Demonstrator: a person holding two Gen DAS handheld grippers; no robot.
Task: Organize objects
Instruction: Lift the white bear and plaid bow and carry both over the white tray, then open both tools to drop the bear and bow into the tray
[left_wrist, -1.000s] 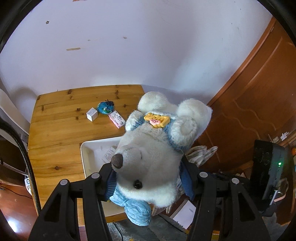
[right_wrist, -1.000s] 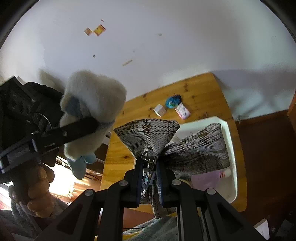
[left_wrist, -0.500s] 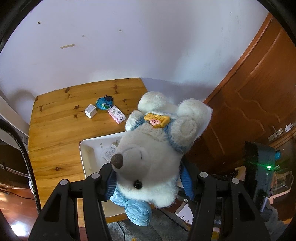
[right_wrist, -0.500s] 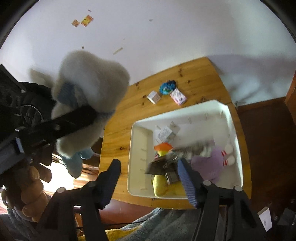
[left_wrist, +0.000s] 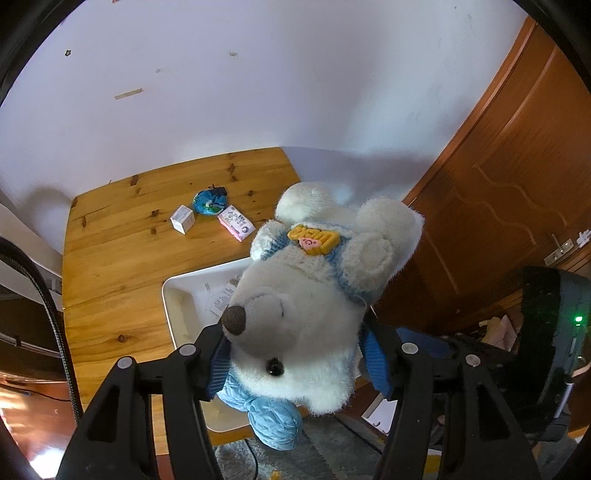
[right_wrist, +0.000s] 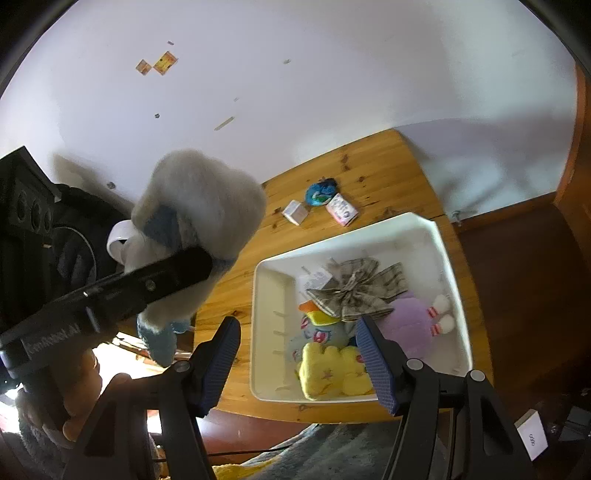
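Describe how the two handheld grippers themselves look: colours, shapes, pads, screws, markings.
Both grippers are matte black plastic. The right gripper has two angular fingers, ribbed dark-blue pads on their inner faces and round silver screw heads at the joints. The left gripper matches it, with the same blue pads. In the right wrist view its body shows faint white lettering, and a bare hand grips it.

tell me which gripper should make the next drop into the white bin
Left. The left gripper is shut on the white teddy bear above the white bin; the right gripper is open and empty, its plaid bow already inside.
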